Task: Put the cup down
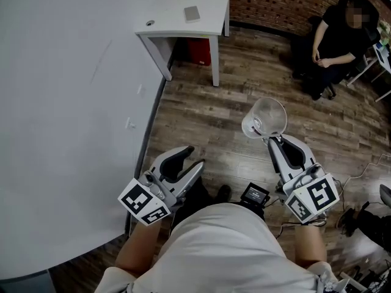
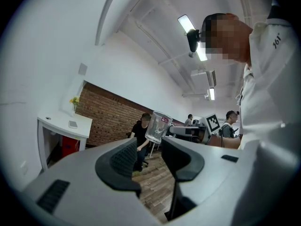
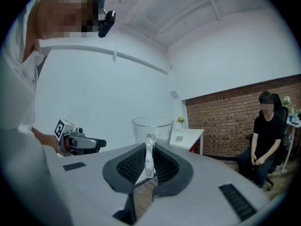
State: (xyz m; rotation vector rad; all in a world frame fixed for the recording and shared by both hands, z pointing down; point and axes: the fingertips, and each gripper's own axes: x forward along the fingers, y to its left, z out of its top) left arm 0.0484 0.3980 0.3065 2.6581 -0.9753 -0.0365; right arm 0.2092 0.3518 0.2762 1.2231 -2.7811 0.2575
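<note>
right claw point(image 1: 272, 141): we are clamping it on the handle point(image 3: 149, 149) of the clear cup point(image 1: 266, 117) | cup: hanging mouth-up just past its tips, over wooden floor point(image 1: 208, 115) | left claw point(image 1: 194, 159): we are holding it parted, empty, alongside | progress: we are judging the set-down not yet begun; white counter point(image 1: 201, 26) well ahead, leftward

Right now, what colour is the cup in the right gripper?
Clear and colourless: the cup is see-through, shown best in the head view.

White desk point(image 1: 177, 26), seated person point(image 1: 339, 38), brick wall point(image 1: 275, 2), wood floor point(image 1: 208, 115)
</note>
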